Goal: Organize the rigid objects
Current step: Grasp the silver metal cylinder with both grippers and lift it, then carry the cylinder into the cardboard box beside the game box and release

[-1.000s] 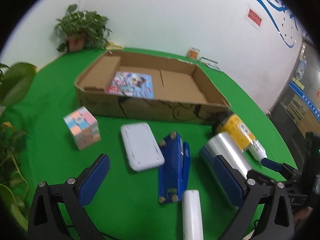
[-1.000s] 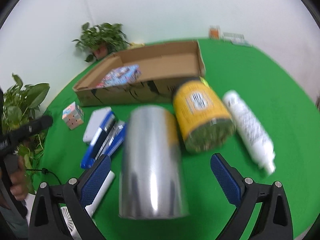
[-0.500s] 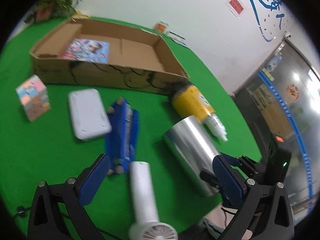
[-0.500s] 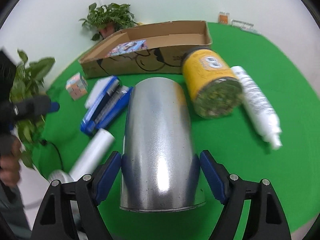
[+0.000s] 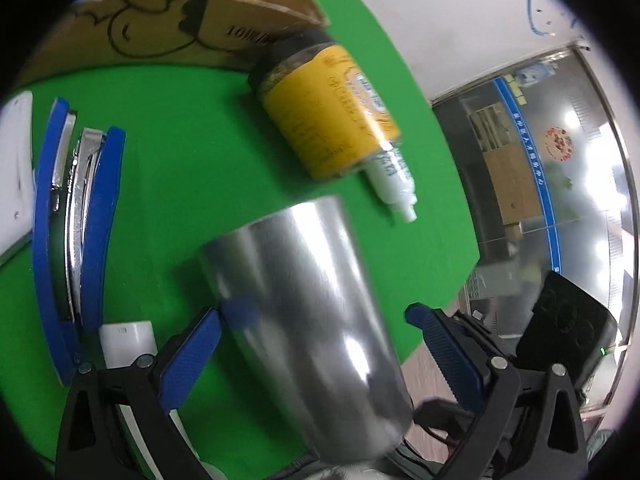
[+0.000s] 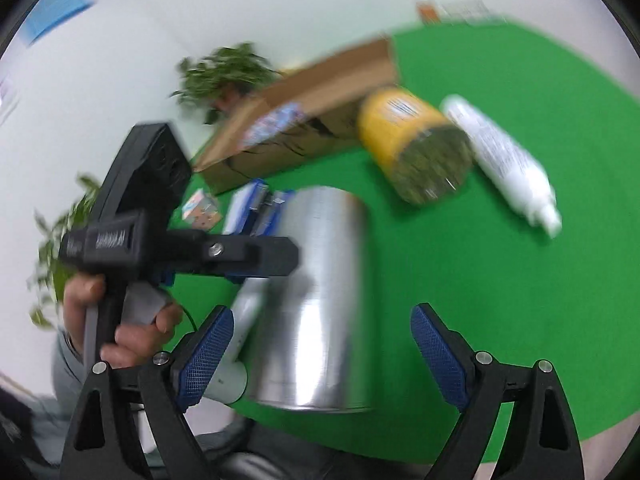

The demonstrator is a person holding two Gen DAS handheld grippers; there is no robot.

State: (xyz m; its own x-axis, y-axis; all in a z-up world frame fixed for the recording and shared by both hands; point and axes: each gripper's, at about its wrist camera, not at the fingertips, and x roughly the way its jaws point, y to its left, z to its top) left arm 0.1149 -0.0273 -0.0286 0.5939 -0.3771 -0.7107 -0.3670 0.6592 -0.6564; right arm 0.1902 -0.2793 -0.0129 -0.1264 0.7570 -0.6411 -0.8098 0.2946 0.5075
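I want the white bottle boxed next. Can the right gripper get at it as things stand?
Probably not directly: the silver can lies between the open right gripper and the white bottle, beyond the yellow jar.

A big silver metal can is seen, smooth and very shiny, with bright light spots on its side. The round table is covered by a green cloth that looks matt and a little fuzzy. A brown cardboard box looks dull and papery. A glossy yellow paper label is wrapped around a jar. A white plastic bottle looks smooth. Rough, dotted blue rubber pads are fixed on matt black plastic fingers.
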